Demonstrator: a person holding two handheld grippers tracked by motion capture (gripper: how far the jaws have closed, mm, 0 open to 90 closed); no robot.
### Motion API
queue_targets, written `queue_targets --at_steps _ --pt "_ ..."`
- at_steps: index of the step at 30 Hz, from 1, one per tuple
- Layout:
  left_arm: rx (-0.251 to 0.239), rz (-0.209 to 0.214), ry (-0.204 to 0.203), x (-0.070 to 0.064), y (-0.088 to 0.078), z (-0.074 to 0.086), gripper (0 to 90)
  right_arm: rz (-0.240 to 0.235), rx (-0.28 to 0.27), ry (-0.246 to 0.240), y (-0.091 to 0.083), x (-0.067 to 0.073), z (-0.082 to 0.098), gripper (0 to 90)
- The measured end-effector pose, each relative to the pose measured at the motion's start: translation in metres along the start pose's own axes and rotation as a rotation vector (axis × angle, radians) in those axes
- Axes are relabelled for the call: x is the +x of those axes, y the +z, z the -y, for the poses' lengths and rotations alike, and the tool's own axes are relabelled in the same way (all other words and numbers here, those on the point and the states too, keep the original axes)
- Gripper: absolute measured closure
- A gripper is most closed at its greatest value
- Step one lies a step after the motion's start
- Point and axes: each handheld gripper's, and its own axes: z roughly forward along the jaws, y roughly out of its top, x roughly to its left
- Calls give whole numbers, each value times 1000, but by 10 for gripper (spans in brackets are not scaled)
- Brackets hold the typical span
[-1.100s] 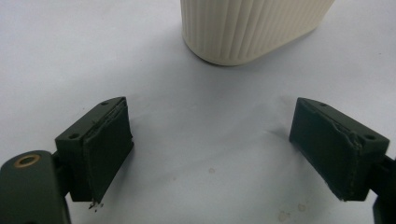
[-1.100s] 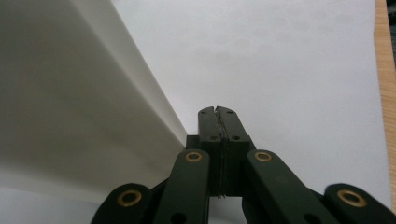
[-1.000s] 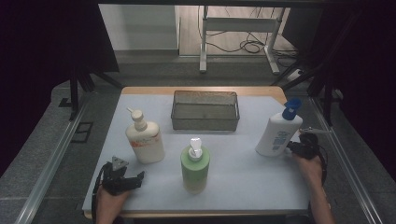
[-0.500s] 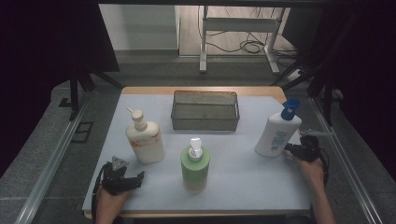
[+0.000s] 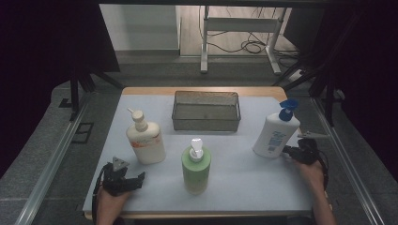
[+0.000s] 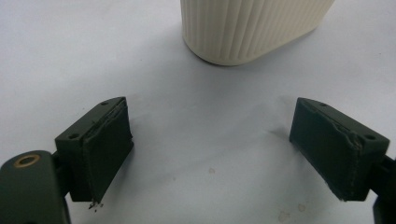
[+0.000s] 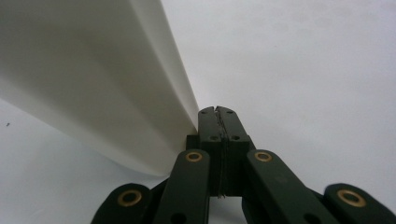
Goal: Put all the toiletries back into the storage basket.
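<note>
A white bottle with a blue pump cap stands at the right of the table. My right gripper lies low beside its base, jaws shut with nothing between them. In the right gripper view the closed tips rest against the bottle's white side. My left gripper rests on the mat at the front left, open and empty. Its wide-apart jaws point at the ribbed base of a cream pump bottle, which stands just beyond it.
A green pump bottle stands at the front middle of the pale mat. A dark wire basket sits at the back middle. The table's side edges drop to grey floor, with dark frames at both sides.
My right gripper has edged left and slightly nearer, in toward the white bottle's base. The left gripper and the bottles have stayed where they were.
</note>
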Motion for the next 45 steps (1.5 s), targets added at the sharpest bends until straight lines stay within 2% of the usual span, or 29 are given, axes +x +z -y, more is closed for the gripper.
queue_targets --at_steps 23,35,45 --pt "2 2 0 0 0 0 124 19 39 -79 0 22 7 898" --pt "2 2 0 0 0 0 124 27 38 -101 -1 29 9 894" --pt "2 2 0 0 0 0 124 15 47 -116 -1 37 10 878"
